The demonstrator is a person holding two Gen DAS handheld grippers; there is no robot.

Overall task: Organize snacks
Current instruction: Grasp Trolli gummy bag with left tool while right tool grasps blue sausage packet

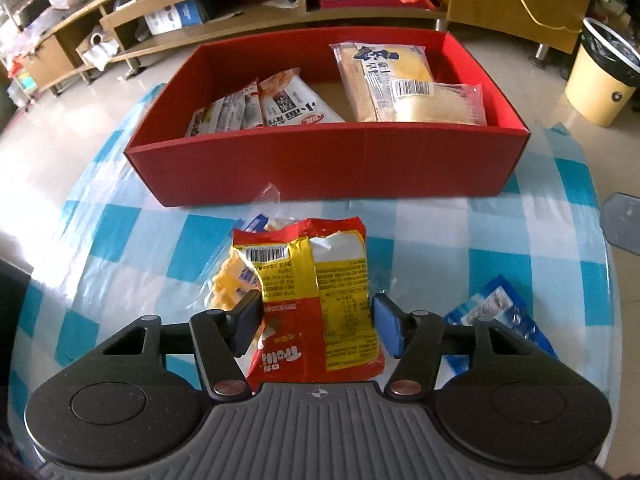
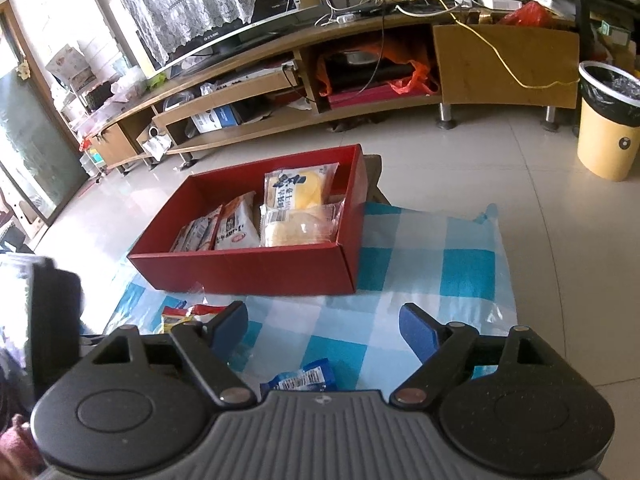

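A red box (image 1: 328,164) stands on the blue-checked cloth and holds several snack packs: bread packs (image 1: 400,80) on its right side, noodle packs (image 1: 280,108) on its left. My left gripper (image 1: 316,320) has its pads on both sides of a red and yellow snack bag (image 1: 320,280), shut on it just above the cloth. A clear bag of yellow snacks (image 1: 228,284) lies under it. My right gripper (image 2: 324,328) is open and empty above the cloth, a blue pack (image 2: 300,380) just below it. The box also shows in the right wrist view (image 2: 256,272).
A blue snack pack (image 1: 500,316) lies on the cloth at the right. A yellow waste bin (image 2: 608,124) stands on the tiled floor at far right. A long wooden TV stand (image 2: 360,80) runs behind the box.
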